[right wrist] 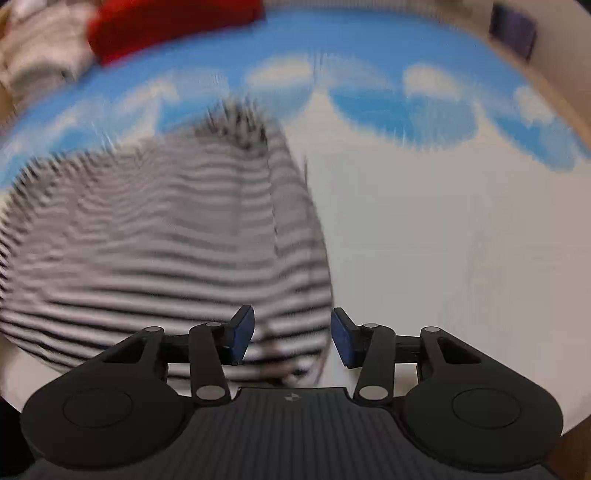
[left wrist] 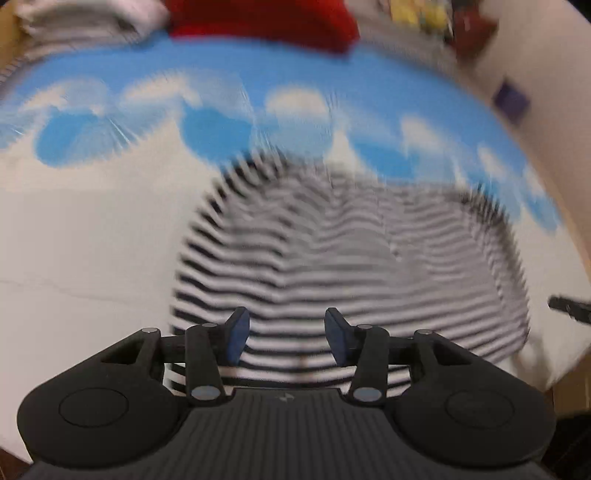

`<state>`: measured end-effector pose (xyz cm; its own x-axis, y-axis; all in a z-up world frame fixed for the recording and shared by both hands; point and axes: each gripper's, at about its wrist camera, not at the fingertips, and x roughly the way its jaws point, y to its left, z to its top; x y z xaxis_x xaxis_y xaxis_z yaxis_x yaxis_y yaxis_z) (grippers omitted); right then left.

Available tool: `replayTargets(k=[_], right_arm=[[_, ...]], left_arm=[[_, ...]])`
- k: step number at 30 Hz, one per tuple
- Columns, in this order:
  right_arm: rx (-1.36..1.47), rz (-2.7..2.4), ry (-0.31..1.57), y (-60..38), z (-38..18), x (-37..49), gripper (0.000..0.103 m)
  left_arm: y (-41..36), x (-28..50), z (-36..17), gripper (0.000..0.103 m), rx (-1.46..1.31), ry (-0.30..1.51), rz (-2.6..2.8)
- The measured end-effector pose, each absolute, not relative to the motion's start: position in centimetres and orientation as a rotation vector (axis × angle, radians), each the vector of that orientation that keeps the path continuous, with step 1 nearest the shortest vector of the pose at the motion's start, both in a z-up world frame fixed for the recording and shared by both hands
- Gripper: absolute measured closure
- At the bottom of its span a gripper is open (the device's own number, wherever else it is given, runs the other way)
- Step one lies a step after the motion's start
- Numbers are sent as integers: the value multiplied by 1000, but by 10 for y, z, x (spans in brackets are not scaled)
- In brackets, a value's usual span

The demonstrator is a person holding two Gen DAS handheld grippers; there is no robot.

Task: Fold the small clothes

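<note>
A black-and-white striped garment (left wrist: pixel 343 258) lies spread on a table covered with a white and blue cloud-print cloth (left wrist: pixel 92 229). Both views are motion-blurred. My left gripper (left wrist: pixel 287 338) is open and empty, hovering over the garment's near edge, left of its middle. In the right wrist view the same garment (right wrist: pixel 166 236) fills the left half. My right gripper (right wrist: pixel 292 338) is open and empty above the garment's near right corner, its right finger over bare cloth (right wrist: pixel 443 240).
A red cloth item (left wrist: pixel 266 18) and a pale heap of clothes (left wrist: pixel 81 18) lie at the table's far edge. A dark blue square (left wrist: pixel 511 98) hangs on the wall at right. The other gripper's dark tip (left wrist: pixel 569 306) shows at the right edge.
</note>
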<state>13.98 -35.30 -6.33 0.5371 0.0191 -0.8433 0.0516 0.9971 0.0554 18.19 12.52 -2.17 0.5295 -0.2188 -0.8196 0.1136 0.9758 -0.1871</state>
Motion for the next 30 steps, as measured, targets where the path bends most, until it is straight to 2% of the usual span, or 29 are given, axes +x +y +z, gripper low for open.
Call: replayTargets(k=[3, 6, 8, 24, 30], right_arm=[[148, -8, 834, -353, -29, 118, 55], [215, -10, 728, -354, -18, 100, 54], [245, -21, 731, -352, -18, 94, 54], [136, -35, 792, -327, -39, 105, 54], [143, -52, 793, -334, -40, 108, 54]], left_arm=[[136, 159, -7, 50, -173, 896, -136], [130, 137, -20, 50, -178, 845, -99], [127, 137, -35, 52, -193, 938, -62], [138, 138, -43, 51, -288, 956, -43], [149, 151, -61, 49, -426, 1050, -14]])
